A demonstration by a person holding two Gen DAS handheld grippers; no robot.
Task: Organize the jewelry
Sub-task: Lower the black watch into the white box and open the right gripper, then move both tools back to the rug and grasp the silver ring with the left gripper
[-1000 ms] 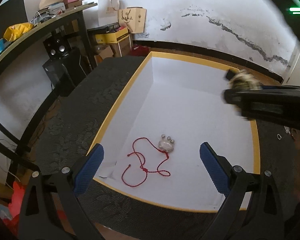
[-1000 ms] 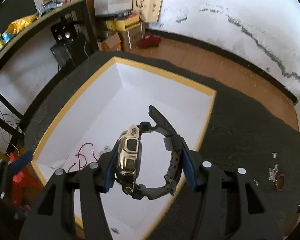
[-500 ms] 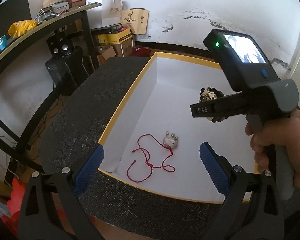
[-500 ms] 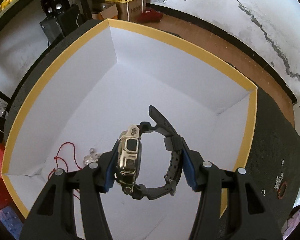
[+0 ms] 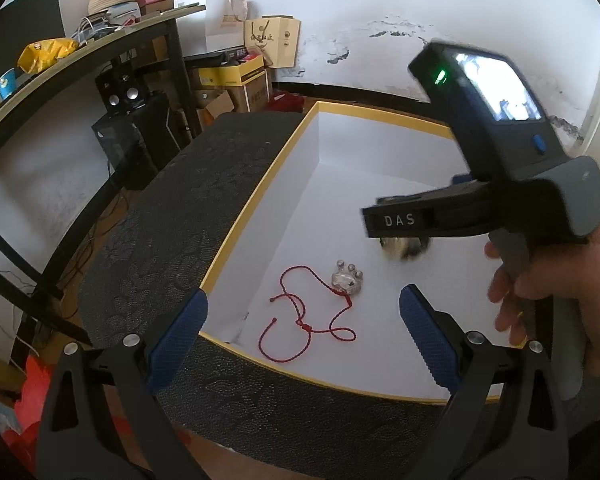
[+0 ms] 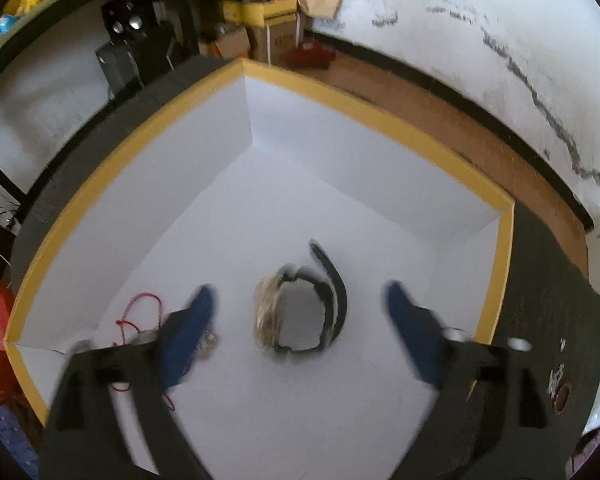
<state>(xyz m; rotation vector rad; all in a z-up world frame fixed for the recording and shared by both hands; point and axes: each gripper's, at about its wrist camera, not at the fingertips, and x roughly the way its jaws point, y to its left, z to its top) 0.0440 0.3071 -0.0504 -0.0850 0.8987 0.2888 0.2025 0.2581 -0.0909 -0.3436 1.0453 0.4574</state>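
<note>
Two grippers are in view above one white box point(image 6: 380, 120) with a yellow rim, which sits on my dark patterned table point(image 5: 172, 240).

Right gripper point(image 6: 300, 312): my right hand point(image 5: 548, 292) holds it over the box interior, pointing steeply down. Its jaws have just been opening and now stand wide apart, with the blue pads point(image 6: 192, 320) clear of everything. The watch point(image 6: 300, 312), black-strapped with a pale metallic case, lies between the spread jaws and touches neither pad. It is blurred in my right wrist view, so I cannot tell whether it already rests on the box floor. It is near the middle of the box, nearer the right wall than the left.

Left gripper point(image 5: 300, 332): I have it at the box's near edge, jaws wide apart and holding nothing, its blue pads point(image 5: 176, 340) over the near rim.

Red cord bracelet point(image 5: 308, 320): it lies in loose loops on the box floor by the near left corner, with its silvery charm point(image 5: 346, 282) at the end toward the box centre. It is apart from the watch.

From the left wrist view, the right gripper's body hides most of the watch; only a blurred pale part shows beneath it.

On the table beyond the box's right edge lies a small dark-red ring point(image 6: 562, 394).
</note>
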